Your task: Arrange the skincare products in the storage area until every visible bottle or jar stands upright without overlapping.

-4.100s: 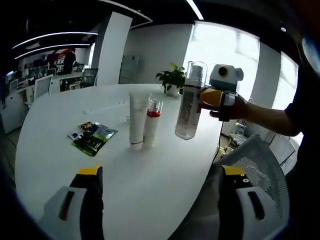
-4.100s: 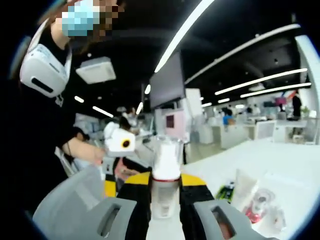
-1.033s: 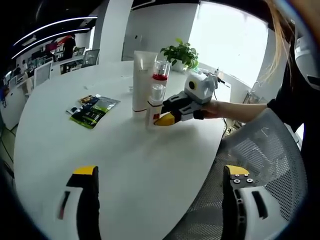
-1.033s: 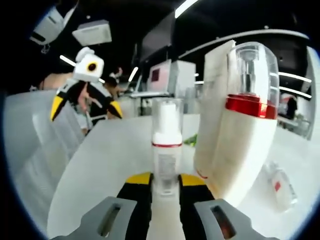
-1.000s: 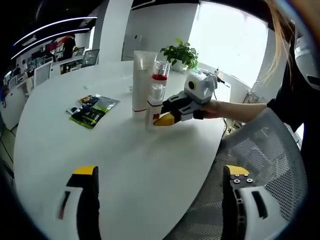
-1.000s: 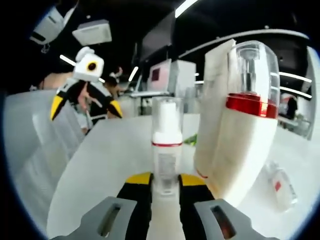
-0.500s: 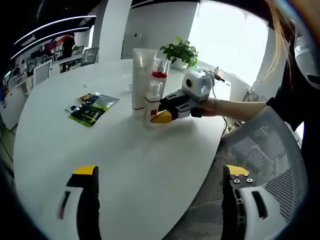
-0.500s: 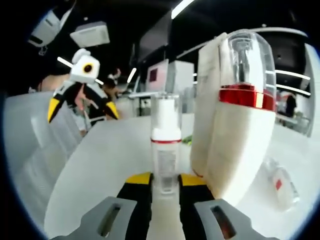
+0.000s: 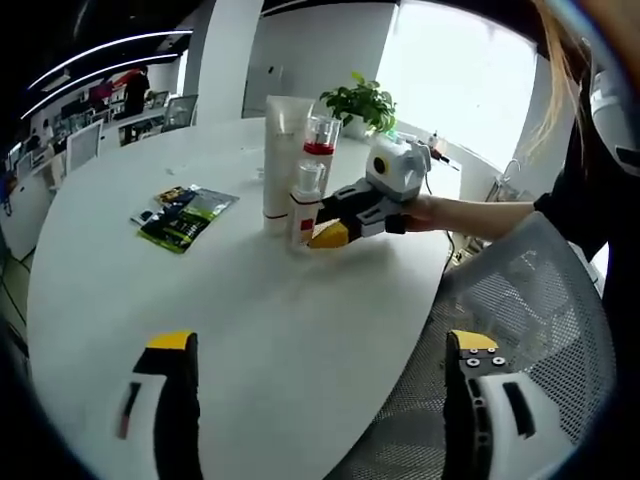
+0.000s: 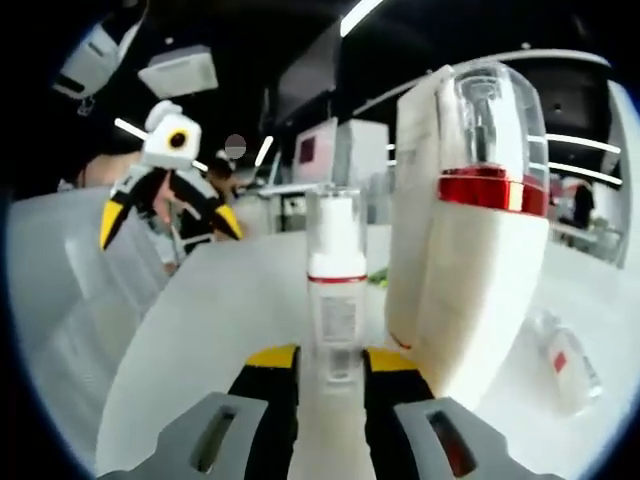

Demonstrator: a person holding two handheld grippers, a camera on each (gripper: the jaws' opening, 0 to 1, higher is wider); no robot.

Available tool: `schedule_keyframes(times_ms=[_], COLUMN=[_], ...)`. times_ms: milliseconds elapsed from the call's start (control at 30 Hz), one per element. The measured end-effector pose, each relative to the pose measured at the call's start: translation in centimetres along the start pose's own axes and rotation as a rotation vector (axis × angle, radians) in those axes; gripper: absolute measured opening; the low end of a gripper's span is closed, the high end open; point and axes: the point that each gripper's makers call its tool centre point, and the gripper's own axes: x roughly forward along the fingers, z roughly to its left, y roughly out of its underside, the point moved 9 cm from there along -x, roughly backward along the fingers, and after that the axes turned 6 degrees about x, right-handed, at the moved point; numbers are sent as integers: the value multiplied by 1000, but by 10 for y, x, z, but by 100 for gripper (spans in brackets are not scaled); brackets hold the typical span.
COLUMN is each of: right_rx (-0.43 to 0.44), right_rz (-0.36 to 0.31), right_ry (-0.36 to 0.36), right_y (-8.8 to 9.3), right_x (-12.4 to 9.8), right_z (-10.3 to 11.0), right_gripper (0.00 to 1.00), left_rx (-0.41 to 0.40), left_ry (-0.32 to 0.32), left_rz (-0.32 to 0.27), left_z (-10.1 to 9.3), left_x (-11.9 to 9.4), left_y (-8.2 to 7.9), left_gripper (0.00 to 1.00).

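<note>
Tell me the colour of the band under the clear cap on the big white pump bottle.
Red. The band on the white pump bottle shows best in the right gripper view.

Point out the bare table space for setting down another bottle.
Bare: the wide stretch of white table between the left gripper and the packets. Crowded: the cluster where the right gripper meets the foam pump bottle, red-banded bottle and white tube.

A round white table (image 9: 250, 330) carries three upright skincare bottles (image 9: 300, 180), a green packet (image 9: 185, 215) and a potted plant (image 9: 365, 105).
</note>
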Motion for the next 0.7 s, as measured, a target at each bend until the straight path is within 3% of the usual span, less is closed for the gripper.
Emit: schedule_keyframes(times_ms=[500, 700], right_rx=[13, 21], right_rz=[0, 29], right_ry=[66, 88], right_y=[-11, -22], right_x=[-29, -45], right_z=[9, 26], right_gripper=[20, 25], left_rx=[5, -11], left_ry=[-18, -33], left_rz=[29, 36], left_z=[1, 4], left_x=[2, 2], left_y=[4, 6], left_gripper=[97, 97])
